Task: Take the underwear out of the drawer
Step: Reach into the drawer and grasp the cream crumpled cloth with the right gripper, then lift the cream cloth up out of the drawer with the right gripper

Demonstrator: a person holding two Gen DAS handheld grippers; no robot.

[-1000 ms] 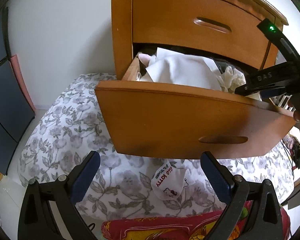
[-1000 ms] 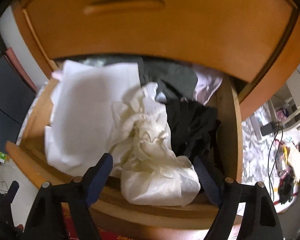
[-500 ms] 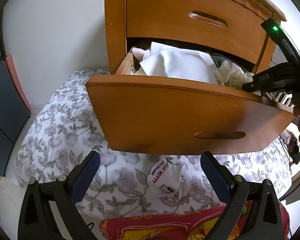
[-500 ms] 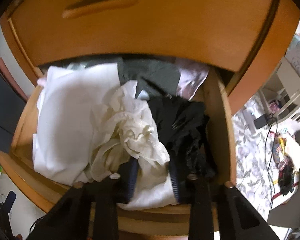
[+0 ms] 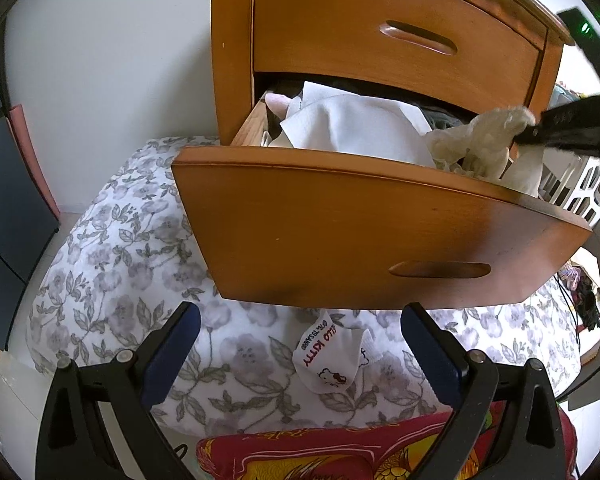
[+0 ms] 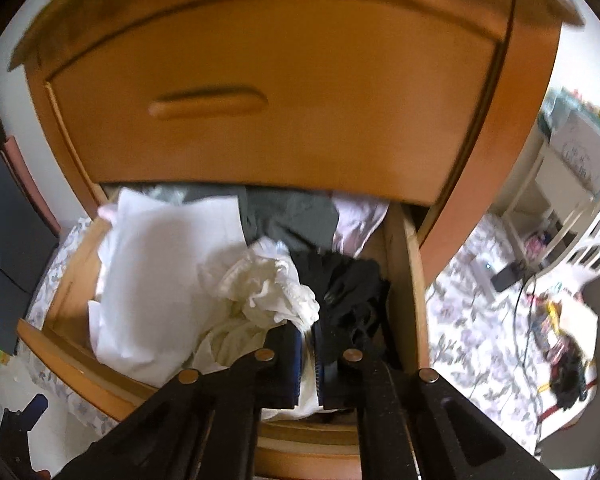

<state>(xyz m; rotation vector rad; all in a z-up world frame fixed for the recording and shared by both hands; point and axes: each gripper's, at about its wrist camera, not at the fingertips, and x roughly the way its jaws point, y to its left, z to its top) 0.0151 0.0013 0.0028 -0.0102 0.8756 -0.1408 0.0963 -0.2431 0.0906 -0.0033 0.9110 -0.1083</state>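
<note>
The lower wooden drawer (image 5: 340,216) (image 6: 414,280) stands pulled out, stuffed with clothes. My right gripper (image 6: 309,346) (image 5: 534,132) is shut on a crumpled cream-white piece of underwear (image 6: 272,292) (image 5: 484,136), which it holds lifted a little above the drawer's right side. A flat white cloth (image 6: 160,280) (image 5: 352,128), a black garment (image 6: 352,296) and a grey one (image 6: 292,216) lie in the drawer around it. My left gripper (image 5: 296,352) hangs open below the drawer front, over the bed, with nothing between its fingers.
A floral quilt (image 5: 112,264) covers the bed under the drawer, with a small white Hello Kitty sock (image 5: 328,360) and a red patterned cloth (image 5: 340,456) on it. The shut upper drawer (image 6: 268,92) overhangs the clothes. Cables and clutter (image 6: 556,344) lie at the right.
My right gripper went from wide open around the cream underwear to shut on it, then rose with the fabric pulled up. The left gripper stayed put.
</note>
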